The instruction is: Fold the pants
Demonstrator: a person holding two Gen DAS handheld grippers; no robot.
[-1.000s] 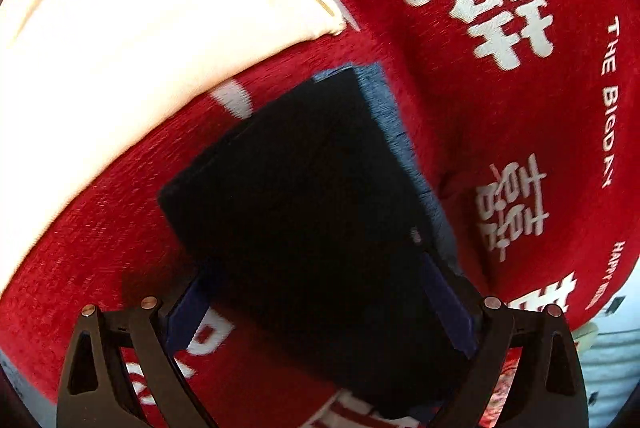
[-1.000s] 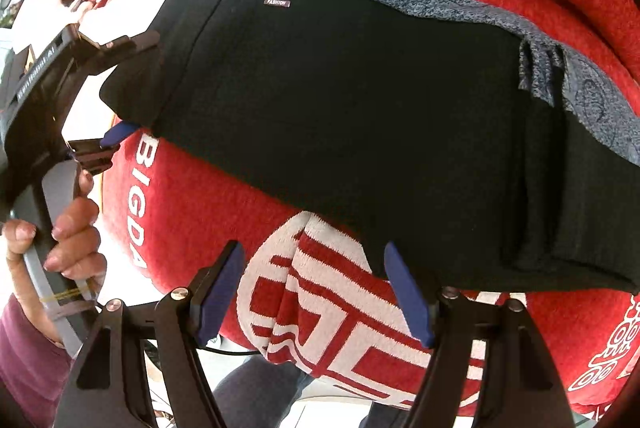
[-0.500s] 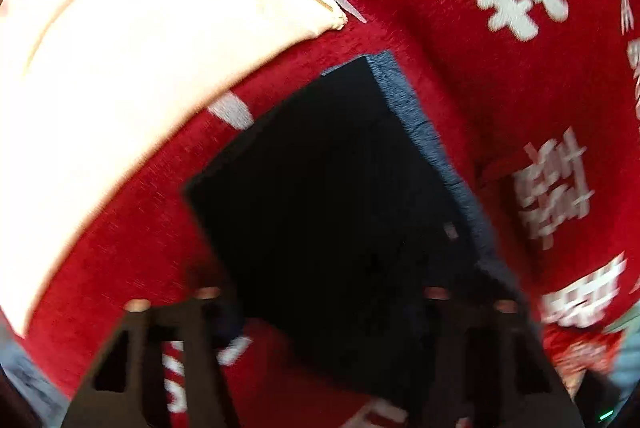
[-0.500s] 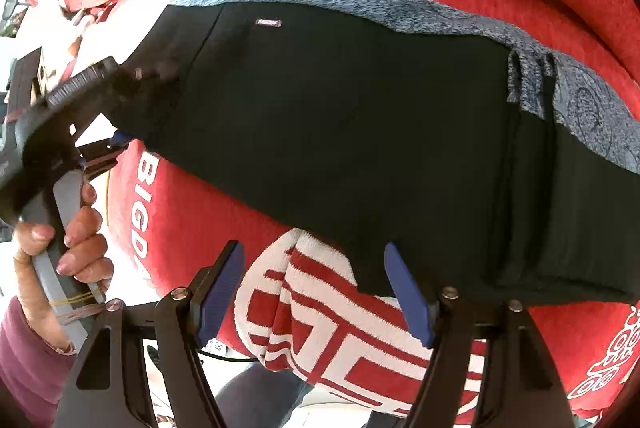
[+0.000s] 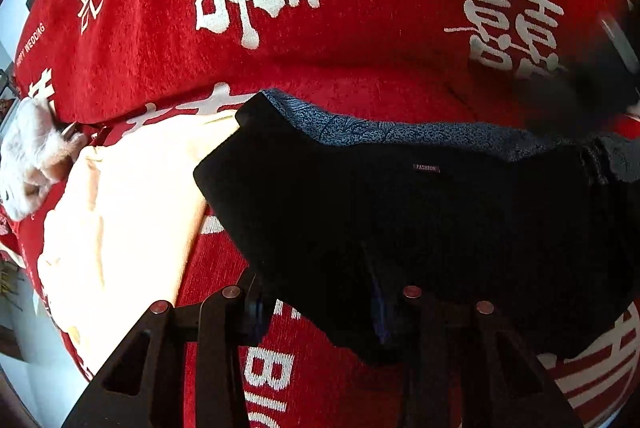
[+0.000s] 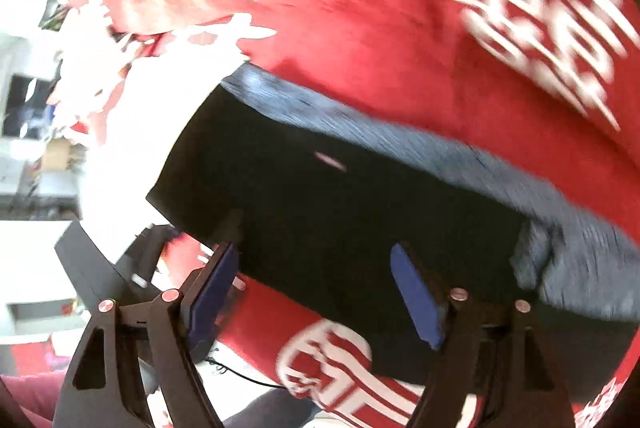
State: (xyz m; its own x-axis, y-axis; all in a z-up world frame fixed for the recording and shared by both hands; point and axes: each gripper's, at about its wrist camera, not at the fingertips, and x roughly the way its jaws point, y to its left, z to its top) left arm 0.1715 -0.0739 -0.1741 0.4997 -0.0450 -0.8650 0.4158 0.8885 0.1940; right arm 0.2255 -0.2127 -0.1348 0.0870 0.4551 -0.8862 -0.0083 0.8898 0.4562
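Note:
The folded black pants (image 5: 420, 228) with a blue-grey patterned waistband (image 5: 360, 128) lie on a red blanket (image 5: 360, 68). My left gripper (image 5: 318, 308) is closing on their near edge, and black cloth fills the gap between its pads. In the right wrist view the pants (image 6: 320, 204) are blurred. My right gripper (image 6: 316, 276) stands wide and is still opening. The pants' near edge runs between its blue pads (image 6: 416, 296), which do not press on it. The left gripper (image 6: 132, 268) shows there at the pants' left corner.
A cream cloth (image 5: 120, 212) lies left of the pants, with a white plush toy (image 5: 28, 164) beyond it. White characters cover the blanket. A blurred dark shape (image 5: 600, 84) sits at the upper right. A maroon sleeve (image 6: 24, 392) shows at the lower left.
The left gripper has rolled and its jaws have come together on the pants' near edge. The right gripper has shifted left along the edge and its view has blurred.

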